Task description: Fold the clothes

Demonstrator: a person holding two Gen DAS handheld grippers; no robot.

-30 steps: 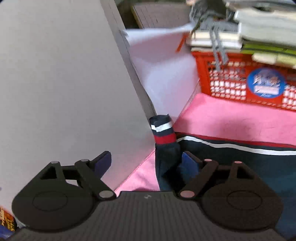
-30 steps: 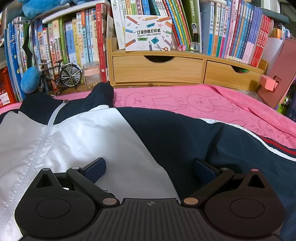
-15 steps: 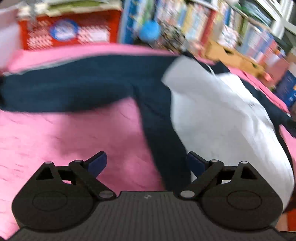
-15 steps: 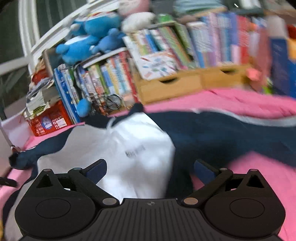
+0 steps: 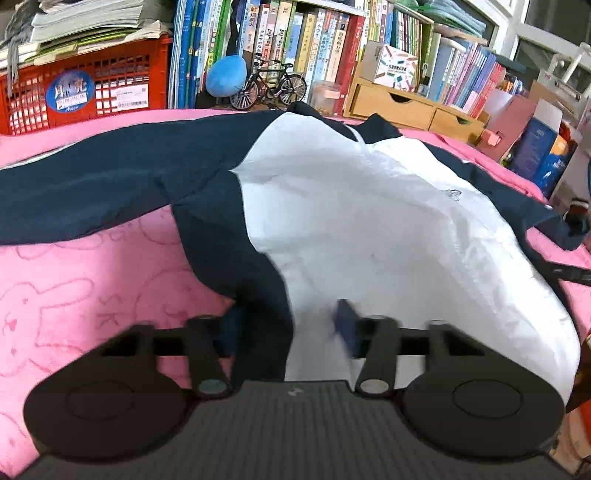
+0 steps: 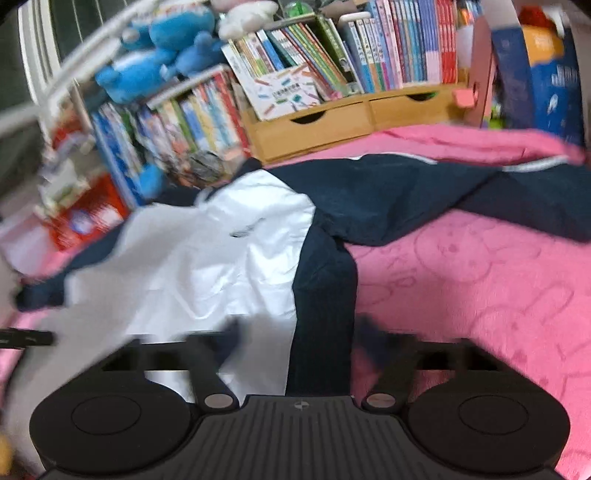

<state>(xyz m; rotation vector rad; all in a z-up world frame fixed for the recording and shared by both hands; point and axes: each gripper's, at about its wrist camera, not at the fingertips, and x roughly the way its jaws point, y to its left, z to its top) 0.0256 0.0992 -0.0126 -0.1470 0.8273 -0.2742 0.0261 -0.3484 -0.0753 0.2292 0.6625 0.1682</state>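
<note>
1. Jacket, navy and white, lies spread across the middle of both views on a pink blanket, sleeves reaching toward the frame edges.
2. Left gripper, at lower centre, has jaws closing, with the jacket's lower edge between them.
3. Right gripper, at lower centre, has jaws closing around the jacket's navy side panel.
4. Books and a red crate fill the top.

even indoor light, no glare; right wrist view smeared by motion blur, fisheye bending both views' edges.
</note>
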